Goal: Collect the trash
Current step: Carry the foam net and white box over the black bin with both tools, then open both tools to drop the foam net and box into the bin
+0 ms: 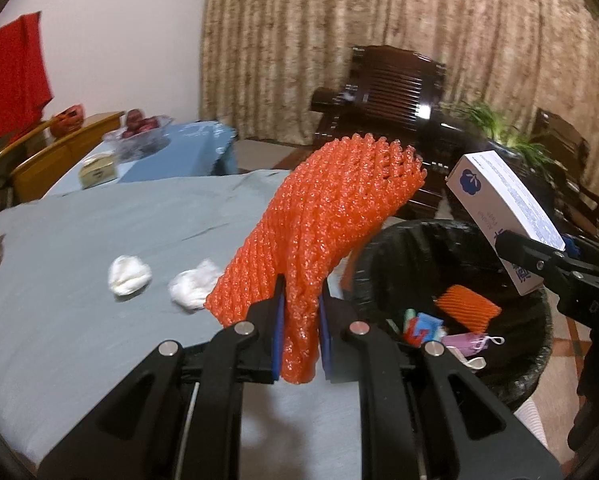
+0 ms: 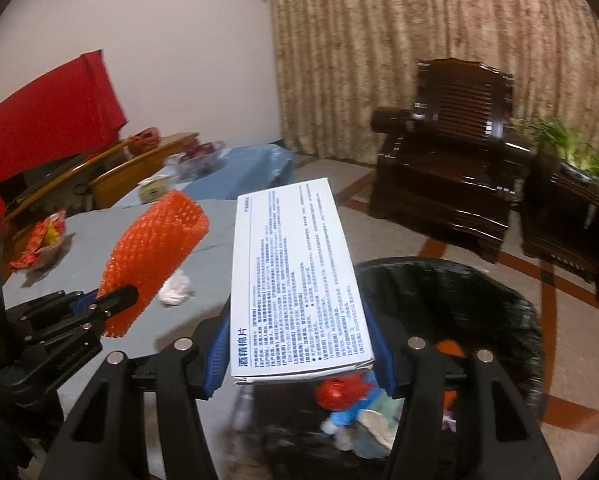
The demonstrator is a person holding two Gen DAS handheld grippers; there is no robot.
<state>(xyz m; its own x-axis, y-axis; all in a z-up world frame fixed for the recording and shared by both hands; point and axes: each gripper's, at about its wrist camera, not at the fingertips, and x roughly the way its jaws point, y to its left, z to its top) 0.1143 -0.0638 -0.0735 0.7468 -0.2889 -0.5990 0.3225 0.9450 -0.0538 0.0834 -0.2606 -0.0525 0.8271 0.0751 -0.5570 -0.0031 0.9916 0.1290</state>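
Observation:
My left gripper (image 1: pixel 299 304) is shut on an orange foam net sleeve (image 1: pixel 323 216), which stands up from the jaws over the table's right edge beside the bin. My right gripper (image 2: pixel 299 344) is shut on a white and blue cardboard box (image 2: pixel 295 276) printed with text, held above the bin's near rim. The black-lined trash bin (image 1: pixel 383 248) stands on the floor right of the table and holds another orange net (image 1: pixel 467 306) and several small wrappers. Two crumpled white tissues (image 1: pixel 129 274) (image 1: pixel 193 286) lie on the grey tablecloth. In the right wrist view the left gripper (image 2: pixel 117 300) with the sleeve (image 2: pixel 155 256) shows at left.
A grey-clothed table (image 1: pixel 79 320) fills the left. Behind it stand a blue-covered table with a fruit bowl (image 1: pixel 139 132) and a small box (image 1: pixel 97 170). A snack bag (image 2: pixel 43 240) sits at the table's far left. A dark wooden armchair (image 2: pixel 451 160) and potted plants (image 2: pixel 575 152) stand on the tiled floor.

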